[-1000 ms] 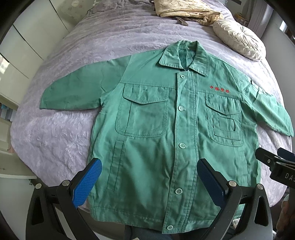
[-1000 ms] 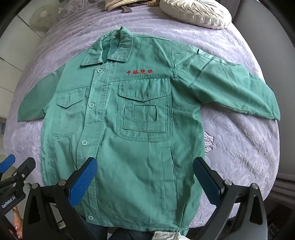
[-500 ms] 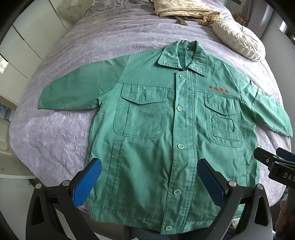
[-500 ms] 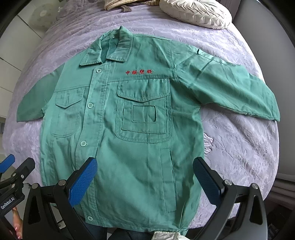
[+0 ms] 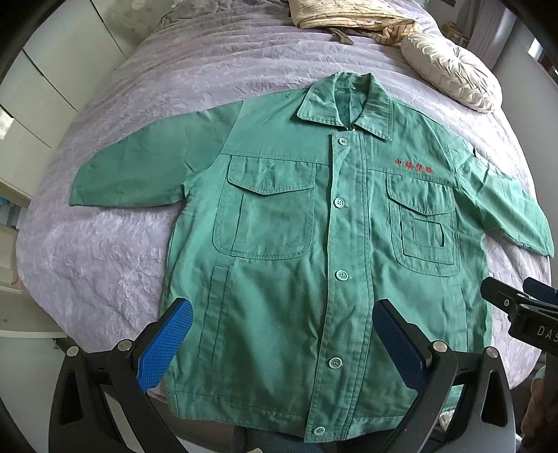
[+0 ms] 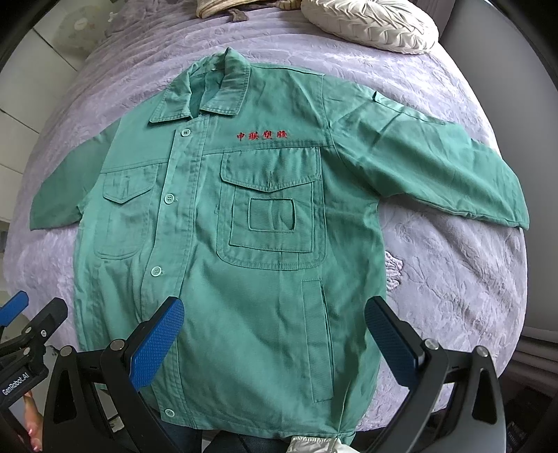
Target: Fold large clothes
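A green work jacket lies flat and buttoned on the bed, collar away from me, both sleeves spread out to the sides. Red embroidered characters sit above its right chest pocket. My left gripper hovers open over the lower hem, left of the button placket, with nothing between its blue pads. My right gripper hovers open above the lower right front, near the slit pocket. Each gripper shows at the edge of the other's view: the right one, the left one.
A lilac quilted bedspread covers the bed. A cream pleated cushion and a beige bundle of cloth lie at the head end. White cupboards stand to the left, a grey wall to the right.
Both views have shifted slightly; the jacket sits a little lower and more leftward in frame. Both grippers stay open and the jacket has not been touched.
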